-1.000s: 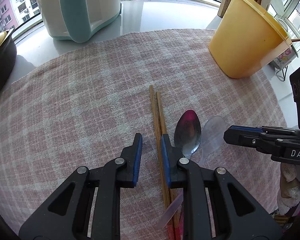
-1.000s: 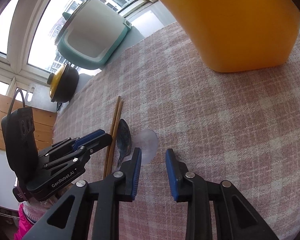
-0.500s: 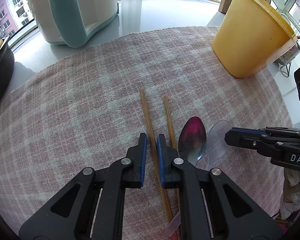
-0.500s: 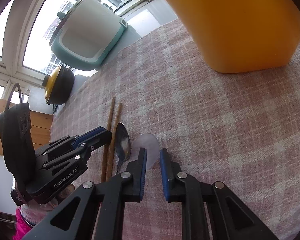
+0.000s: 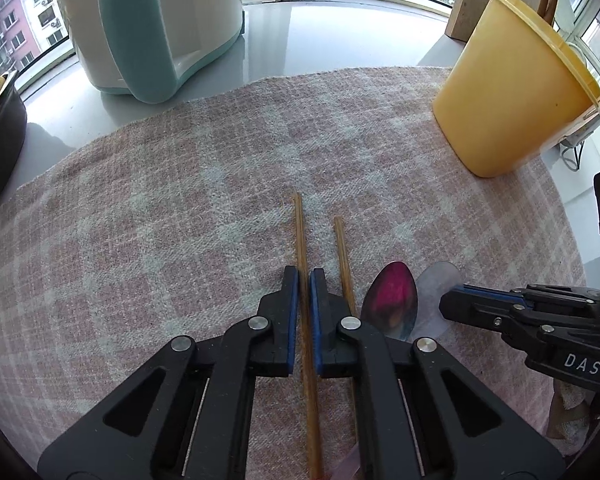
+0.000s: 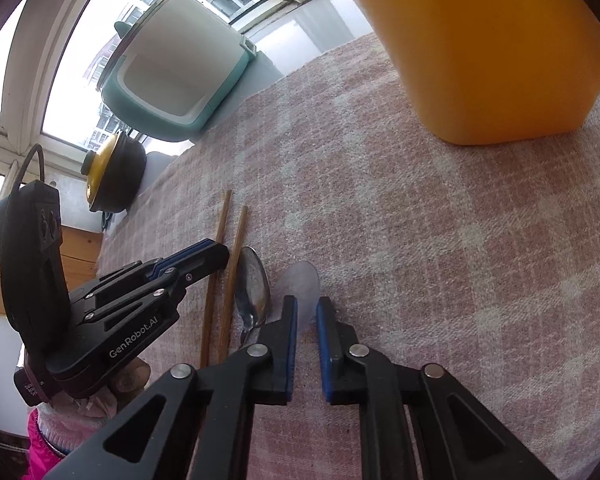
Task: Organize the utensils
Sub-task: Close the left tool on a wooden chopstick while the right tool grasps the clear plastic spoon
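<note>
Left tool (image 5: pixel 304 292) clamped on one chopstick (image 5: pixel 299 232); right tool (image 6: pixel 307 312) nearly closed, holding nothing. Risk: thin stick pivoting, slipping free on lift.

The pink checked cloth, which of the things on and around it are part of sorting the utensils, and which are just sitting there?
Part of the job:
- two brown wooden chopsticks, the left one between the left gripper's fingers
- shiny metal spoon
- clear plastic spoon at the right gripper
- yellow plastic tub

Just lying about:
- white and teal appliance
- black pot with yellow lid
</note>
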The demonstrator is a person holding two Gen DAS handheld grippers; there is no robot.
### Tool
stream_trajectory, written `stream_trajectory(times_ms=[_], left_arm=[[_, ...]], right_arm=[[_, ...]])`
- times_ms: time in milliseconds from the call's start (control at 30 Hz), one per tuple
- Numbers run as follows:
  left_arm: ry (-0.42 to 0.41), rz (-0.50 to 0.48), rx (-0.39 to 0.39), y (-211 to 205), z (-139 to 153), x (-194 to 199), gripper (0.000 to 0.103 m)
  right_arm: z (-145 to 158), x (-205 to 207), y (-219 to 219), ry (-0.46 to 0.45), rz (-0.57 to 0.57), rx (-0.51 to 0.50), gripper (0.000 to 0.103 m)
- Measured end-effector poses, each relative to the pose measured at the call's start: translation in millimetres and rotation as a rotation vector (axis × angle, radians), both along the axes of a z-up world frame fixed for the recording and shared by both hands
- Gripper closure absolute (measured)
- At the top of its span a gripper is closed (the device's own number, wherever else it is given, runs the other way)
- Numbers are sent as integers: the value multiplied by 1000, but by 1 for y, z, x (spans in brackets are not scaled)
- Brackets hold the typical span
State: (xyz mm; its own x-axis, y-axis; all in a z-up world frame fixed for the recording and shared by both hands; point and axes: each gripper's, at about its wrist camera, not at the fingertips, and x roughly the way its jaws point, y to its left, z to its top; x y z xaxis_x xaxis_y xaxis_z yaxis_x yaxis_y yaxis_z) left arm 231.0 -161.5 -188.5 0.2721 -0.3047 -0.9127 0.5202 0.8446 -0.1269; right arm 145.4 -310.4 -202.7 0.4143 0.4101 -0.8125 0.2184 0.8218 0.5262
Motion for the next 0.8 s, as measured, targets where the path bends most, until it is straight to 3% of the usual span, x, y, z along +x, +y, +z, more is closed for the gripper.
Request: stream_trajectory(times_ms=[500, 800], left_arm=[[1, 91, -77, 38, 15, -5, 100], [-6, 139, -116, 63, 32, -16, 100]], right_arm=[[30, 3, -7, -81, 54, -86, 103], [33, -3, -8, -81, 64, -79, 103]])
